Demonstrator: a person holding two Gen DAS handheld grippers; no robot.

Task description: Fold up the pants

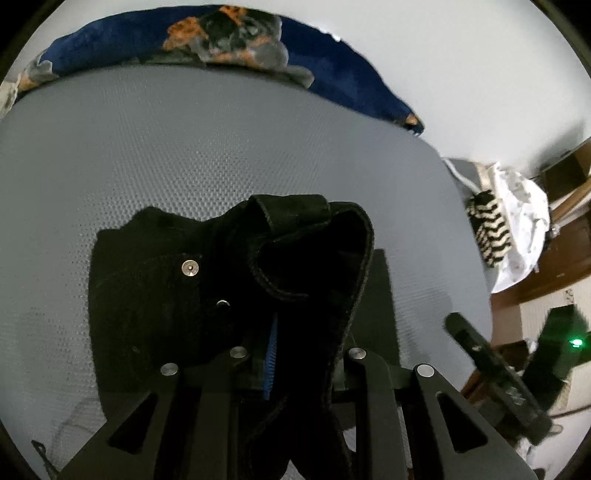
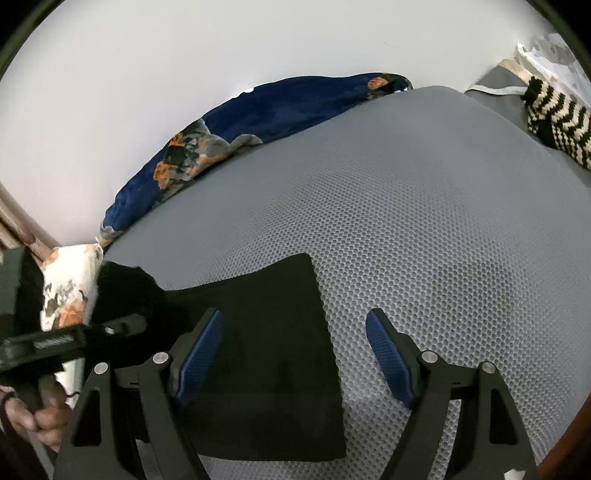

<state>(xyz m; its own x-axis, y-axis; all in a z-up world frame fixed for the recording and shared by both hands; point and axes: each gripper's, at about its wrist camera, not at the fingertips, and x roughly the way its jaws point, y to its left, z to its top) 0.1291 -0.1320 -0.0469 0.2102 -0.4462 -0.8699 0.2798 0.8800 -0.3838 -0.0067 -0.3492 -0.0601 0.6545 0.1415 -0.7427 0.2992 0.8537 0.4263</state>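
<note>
Black pants [image 1: 155, 280] lie on a grey mesh mattress [image 1: 221, 147]. Their waist end, with its metal button [image 1: 191, 267], is lifted and bunched. My left gripper [image 1: 291, 354] is shut on that bunched waistband, and cloth hides most of its blue pads. In the right wrist view a flat folded part of the pants [image 2: 266, 314] lies on the mattress [image 2: 424, 240]. My right gripper [image 2: 295, 354] hovers open over its right edge, with the left pad above the cloth and the right pad above bare mattress. A hand [image 2: 44, 417] holds the left gripper [image 2: 74, 339] at the left.
A blue floral blanket [image 1: 221, 33] [image 2: 258, 118] runs along the mattress's far edge by a white wall. A black-and-cream striped knit [image 1: 487, 229] [image 2: 557, 122] and white cloth [image 1: 524, 206] lie at one end. A floral pillow [image 2: 66, 288] sits at the other.
</note>
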